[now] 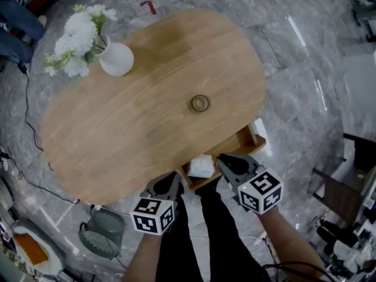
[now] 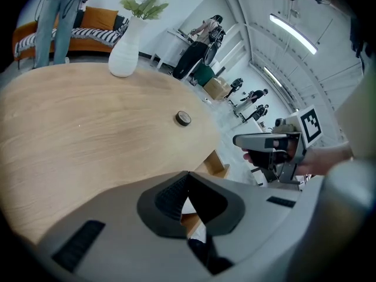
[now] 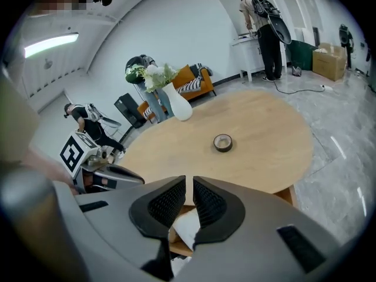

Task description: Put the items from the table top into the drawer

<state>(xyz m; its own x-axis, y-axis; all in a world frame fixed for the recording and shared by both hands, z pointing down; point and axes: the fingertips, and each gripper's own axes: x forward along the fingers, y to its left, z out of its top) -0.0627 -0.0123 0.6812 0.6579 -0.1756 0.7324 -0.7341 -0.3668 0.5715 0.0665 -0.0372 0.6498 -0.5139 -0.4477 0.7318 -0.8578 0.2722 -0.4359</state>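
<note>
My left hand-held gripper (image 1: pixel 171 181) is closed and empty. My right hand-held gripper (image 1: pixel 226 160) shows a thin gap and is also empty. Both hover at the open drawer (image 1: pixel 254 141). With jaws this narrow I may shove the tape roll (image 1: pixel 200 103) across the table (image 1: pixel 117 134) instead of gripping it. The roll lies at eleven o'clock from the right one, well apart.

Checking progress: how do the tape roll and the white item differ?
The tape roll is a dark ring; the white item is pale and blocky. The tape roll lies on the table top; the white item sits in the open drawer. Both are small, and neither is gripped.
</note>
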